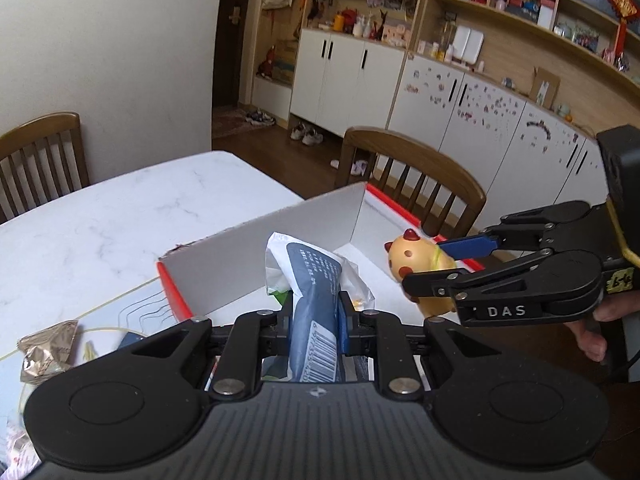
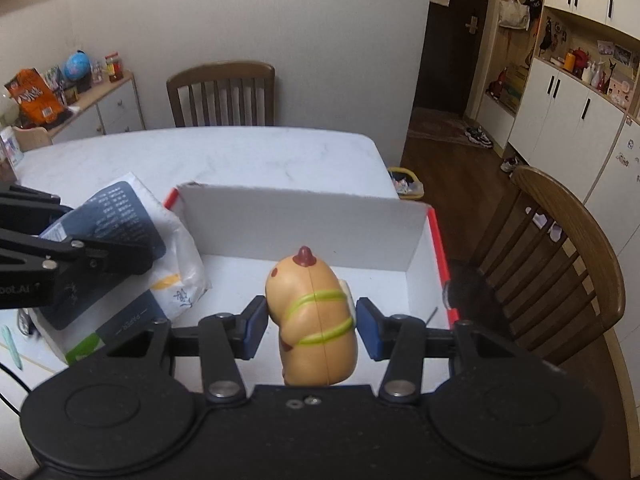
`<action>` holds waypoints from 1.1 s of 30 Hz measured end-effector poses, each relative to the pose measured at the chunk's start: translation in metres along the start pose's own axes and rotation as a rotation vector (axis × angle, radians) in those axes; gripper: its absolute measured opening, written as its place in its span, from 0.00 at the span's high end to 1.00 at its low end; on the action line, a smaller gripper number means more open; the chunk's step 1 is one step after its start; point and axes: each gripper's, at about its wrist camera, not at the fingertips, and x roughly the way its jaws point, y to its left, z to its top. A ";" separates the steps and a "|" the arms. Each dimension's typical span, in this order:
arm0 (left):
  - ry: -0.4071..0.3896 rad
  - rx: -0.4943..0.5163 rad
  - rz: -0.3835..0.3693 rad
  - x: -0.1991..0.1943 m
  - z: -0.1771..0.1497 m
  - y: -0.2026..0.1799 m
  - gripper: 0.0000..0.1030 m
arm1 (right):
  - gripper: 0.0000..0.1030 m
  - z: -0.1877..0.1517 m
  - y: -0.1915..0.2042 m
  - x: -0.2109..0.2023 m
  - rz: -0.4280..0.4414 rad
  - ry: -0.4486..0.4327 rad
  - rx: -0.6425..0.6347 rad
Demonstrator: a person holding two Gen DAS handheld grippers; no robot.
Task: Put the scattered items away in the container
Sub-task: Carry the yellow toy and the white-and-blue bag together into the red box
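Observation:
A white cardboard box (image 1: 280, 252) with a red rim stands open on the marble table. My left gripper (image 1: 316, 312) is shut on a blue and white plastic packet (image 1: 312, 280) with a barcode, held over the box's near left corner. From the right, my right gripper (image 1: 436, 268) holds a tan toy figure (image 1: 416, 258) above the box floor. In the right wrist view both blue pads press the sides of the toy (image 2: 316, 292), which has yellow-green bands and a red knob; the right gripper (image 2: 311, 326) is shut on it. The packet (image 2: 120, 216) and left gripper (image 2: 132, 248) sit at the left, beside the box (image 2: 300, 224).
A crumpled brown wrapper (image 1: 48, 352) lies on the table (image 1: 120, 216) at the left. A dark and green paper pack (image 2: 120, 328) lies by the box's near left corner. Wooden chairs (image 1: 420, 176) (image 2: 560, 264) stand close behind and right of the box, at the table's edge.

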 end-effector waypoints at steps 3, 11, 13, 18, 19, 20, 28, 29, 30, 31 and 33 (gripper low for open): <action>0.016 0.008 0.008 0.016 0.003 0.000 0.83 | 0.54 -0.002 -0.006 0.010 -0.011 0.014 -0.002; 0.099 -0.005 0.054 0.061 0.006 0.011 0.83 | 0.55 -0.003 -0.011 0.037 -0.006 0.058 -0.051; 0.119 -0.010 0.054 0.071 0.006 0.012 0.83 | 0.55 -0.004 -0.012 0.043 0.010 0.067 -0.048; 0.147 0.027 0.066 0.089 0.003 0.011 0.83 | 0.55 -0.007 -0.014 0.060 0.018 0.113 -0.058; 0.155 0.027 0.066 0.093 0.003 0.011 0.83 | 0.55 -0.007 -0.014 0.063 0.014 0.122 -0.060; 0.164 0.022 0.065 0.097 0.002 0.013 0.83 | 0.55 -0.008 -0.015 0.067 0.013 0.135 -0.061; 0.244 0.011 0.062 0.117 -0.011 0.015 0.83 | 0.55 -0.016 -0.012 0.090 -0.006 0.208 -0.099; 0.252 0.014 0.062 0.119 -0.012 0.014 0.83 | 0.55 -0.017 -0.013 0.091 -0.008 0.212 -0.100; 0.261 0.016 0.060 0.121 -0.013 0.013 0.83 | 0.55 -0.018 -0.013 0.093 -0.005 0.218 -0.101; 0.269 0.020 0.060 0.122 -0.013 0.012 0.83 | 0.55 -0.018 -0.012 0.095 -0.002 0.225 -0.103; 0.282 0.028 0.061 0.124 -0.014 0.011 0.83 | 0.55 -0.018 -0.012 0.098 -0.005 0.236 -0.107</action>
